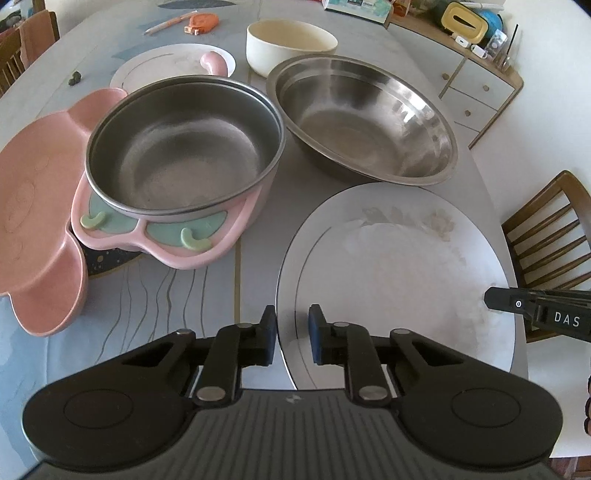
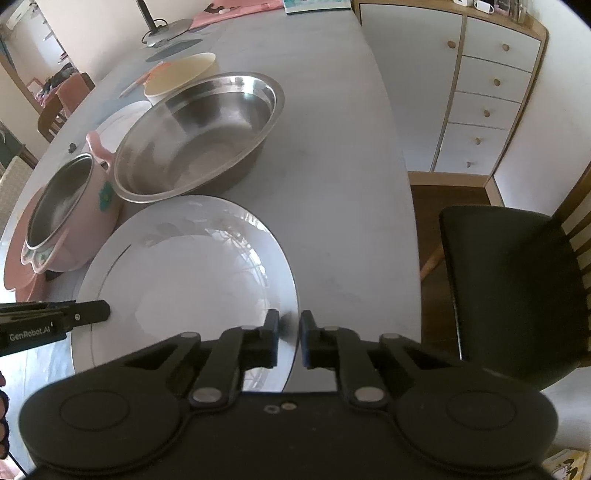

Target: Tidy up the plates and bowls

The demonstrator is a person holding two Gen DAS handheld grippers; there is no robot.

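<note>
The large white plate (image 1: 399, 280) lies flat on the desk (image 2: 332, 147) at its near edge, and both grippers have it by the rim from opposite sides. The left gripper (image 1: 292, 332) has its jaws nearly closed over the plate's left rim, one blue-padded finger on the outer side and the other over the plate's face, with the rim running between them. The right gripper (image 2: 286, 334) holds the plate's right rim (image 2: 291, 295) the same way, its jaws drawn down to a narrow gap with the rim in it. In each wrist view the other gripper's fingertip shows at the far side of the plate. Just beyond the plate stands a wide steel bowl (image 1: 364, 118), its rim near the plate's far edge. Left of that bowl, a steel-lined pink bowl (image 1: 184, 147) with a handle sits on a pink divided tray (image 1: 33, 206). Behind these are a cream bowl (image 1: 290, 44) and a smaller white plate (image 1: 166, 62). Farther back on the desk lie a pencil (image 1: 170, 23) and a small orange object (image 1: 201, 23). A dark chair (image 2: 509, 288) stands at the desk's right side, and a white cabinet with drawers (image 2: 487, 92) is against the wall.
</note>
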